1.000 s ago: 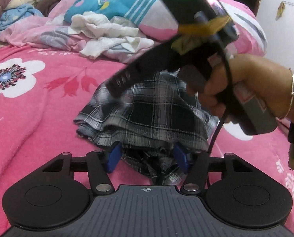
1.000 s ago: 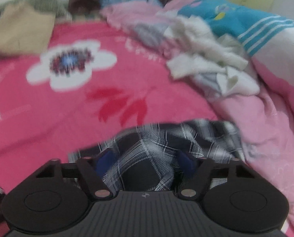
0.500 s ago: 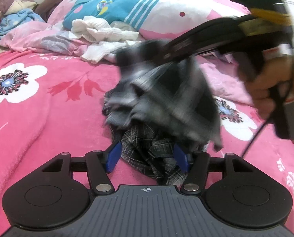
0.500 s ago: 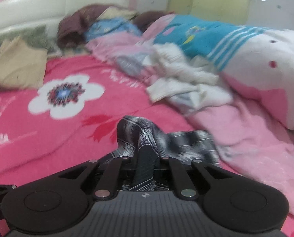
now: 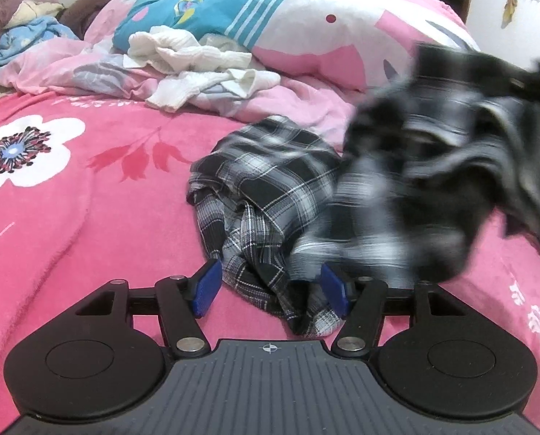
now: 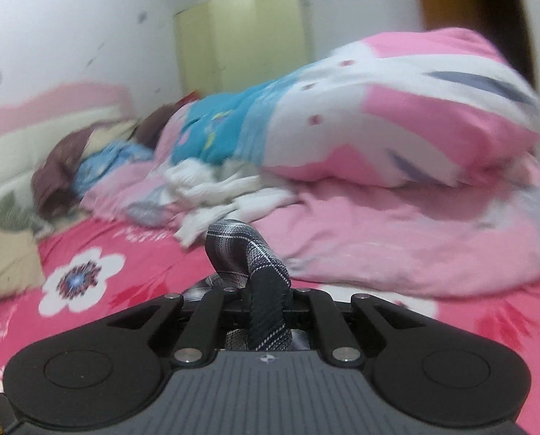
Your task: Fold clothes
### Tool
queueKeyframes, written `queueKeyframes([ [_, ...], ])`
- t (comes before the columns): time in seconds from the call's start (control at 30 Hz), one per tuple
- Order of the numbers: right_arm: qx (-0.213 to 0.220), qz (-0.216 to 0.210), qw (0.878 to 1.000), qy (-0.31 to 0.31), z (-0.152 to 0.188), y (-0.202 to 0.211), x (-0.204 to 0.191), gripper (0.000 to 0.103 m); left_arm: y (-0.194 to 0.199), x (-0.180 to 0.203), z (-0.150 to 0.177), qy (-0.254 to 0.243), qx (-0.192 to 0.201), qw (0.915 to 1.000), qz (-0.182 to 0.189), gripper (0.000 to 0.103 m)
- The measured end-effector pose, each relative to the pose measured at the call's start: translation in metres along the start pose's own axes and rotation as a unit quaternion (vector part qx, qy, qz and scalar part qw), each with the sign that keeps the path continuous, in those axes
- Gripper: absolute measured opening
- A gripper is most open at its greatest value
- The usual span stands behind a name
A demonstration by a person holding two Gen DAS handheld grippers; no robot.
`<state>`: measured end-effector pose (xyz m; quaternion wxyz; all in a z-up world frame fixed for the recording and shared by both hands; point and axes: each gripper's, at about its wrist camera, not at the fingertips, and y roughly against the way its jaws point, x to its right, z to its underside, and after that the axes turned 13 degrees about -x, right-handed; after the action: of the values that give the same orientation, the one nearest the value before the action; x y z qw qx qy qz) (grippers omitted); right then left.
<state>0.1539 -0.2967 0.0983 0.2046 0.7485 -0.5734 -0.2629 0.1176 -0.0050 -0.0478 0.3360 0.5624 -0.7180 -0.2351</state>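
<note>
Plaid shirt (image 5: 270,181) is lying crumpled on the pink blanket (image 5: 88,217), one blurred part lifted at the right. Left gripper (image 5: 271,286) is sitting low with its blue pads (image 5: 206,286) apart, a shirt fold lying between them. Right gripper (image 6: 266,301) is pinching a strip of the shirt (image 6: 248,253), fingers together on it. White clothes (image 5: 197,61) are lying by the quilt (image 5: 306,25) behind.

The shirt (image 5: 270,181) has black, grey and white checks, the blanket (image 5: 88,217) is bright pink with white flowers, the big quilt (image 5: 306,25) is pink, white and blue, and the crumpled clothes (image 5: 197,61) are white.
</note>
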Motion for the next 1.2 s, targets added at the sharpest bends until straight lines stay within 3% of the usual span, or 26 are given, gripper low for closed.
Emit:
queueKeyframes([
  [0.23, -0.008, 0.033, 0.99, -0.14, 0.065, 0.037, 0.078, 0.007, -0.005, 0.003, 0.002, -0.006, -0.007, 1.0, 0.0, 0.062],
  [0.4, -0.051, 0.068, 0.965, -0.25, 0.126, 0.022, 0.139, 0.008, -0.011, 0.004, 0.004, -0.007, -0.015, 0.9998, -0.005, 0.062],
  [0.5, -0.07, 0.066, 0.946, -0.311, 0.155, 0.022, 0.164, 0.009, -0.013, 0.002, 0.003, -0.002, -0.017, 0.9998, -0.009, 0.062],
  [0.53, -0.075, 0.065, 0.939, -0.33, 0.164, 0.022, 0.172, 0.011, -0.014, 0.002, 0.003, -0.001, -0.017, 0.9998, -0.011, 0.062],
  [0.63, -0.065, 0.079, 0.932, -0.347, 0.17, 0.039, 0.177, 0.023, -0.016, -0.001, 0.002, 0.007, -0.021, 0.9996, -0.015, 0.063],
  [0.73, -0.043, 0.111, 0.946, -0.303, 0.16, 0.06, 0.161, 0.033, -0.017, -0.006, 0.0, 0.022, -0.022, 0.9994, -0.016, 0.063],
  [0.87, -0.013, 0.144, 0.963, -0.225, 0.14, 0.083, 0.133, 0.035, -0.015, -0.01, 0.001, 0.035, -0.009, 0.9987, -0.036, 0.064],
  [0.97, -0.016, 0.102, 0.988, -0.118, 0.109, 0.06, 0.092, 0.049, -0.018, -0.015, 0.0, 0.049, -0.011, 0.9977, -0.046, 0.064],
  [1.03, -0.031, 0.059, 0.996, -0.052, 0.087, 0.031, 0.061, 0.054, -0.019, -0.017, 0.0, 0.058, -0.011, 0.9971, -0.048, 0.064],
  [1.07, -0.041, 0.034, 0.998, -0.022, 0.077, 0.012, 0.043, 0.061, -0.019, -0.018, 0.0, 0.061, -0.011, 0.9969, -0.049, 0.064],
  [1.2, -0.078, -0.035, 0.993, 0.082, 0.042, -0.07, -0.03, 0.07, -0.019, -0.022, -0.001, 0.074, -0.009, 0.9958, -0.053, 0.064],
])
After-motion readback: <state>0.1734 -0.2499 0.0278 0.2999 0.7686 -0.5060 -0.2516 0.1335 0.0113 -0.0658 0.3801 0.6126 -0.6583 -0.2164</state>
